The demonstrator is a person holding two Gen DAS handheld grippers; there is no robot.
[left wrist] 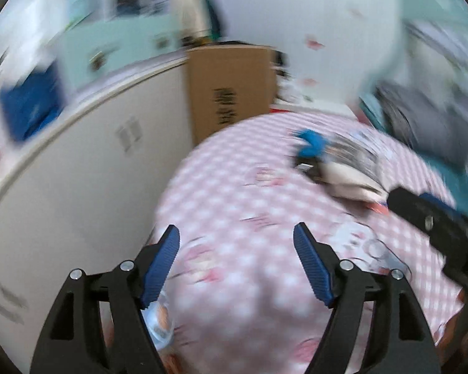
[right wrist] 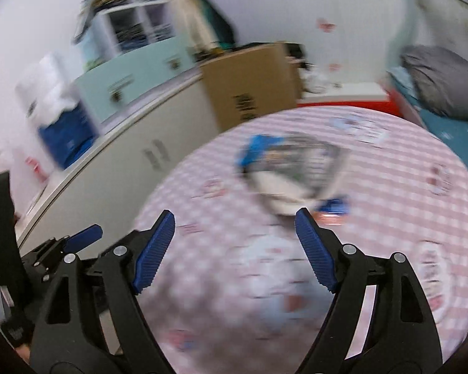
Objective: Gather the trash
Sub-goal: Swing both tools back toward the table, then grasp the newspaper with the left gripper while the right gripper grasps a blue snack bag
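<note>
Pink-and-white checked cloth with cartoon prints (left wrist: 265, 205) covers the round table beneath both grippers. Every picture is smeared by blur. The left gripper (left wrist: 236, 263) hangs over the near edge of the cloth, its blue ribbed fingers (left wrist: 159, 268) spread wide with nothing between them. The right gripper (right wrist: 235, 251) is equally wide and empty. Farther across the table lies the trash — a blurred heap of blue, white and grey wrappers (right wrist: 291, 168), well apart from both grippers. A small orange-and-blue packet (right wrist: 332, 212) lies just beside the heap. Behind the table stand a brown cardboard box (left wrist: 231, 93) and a cream cabinet (left wrist: 78, 171).
</note>
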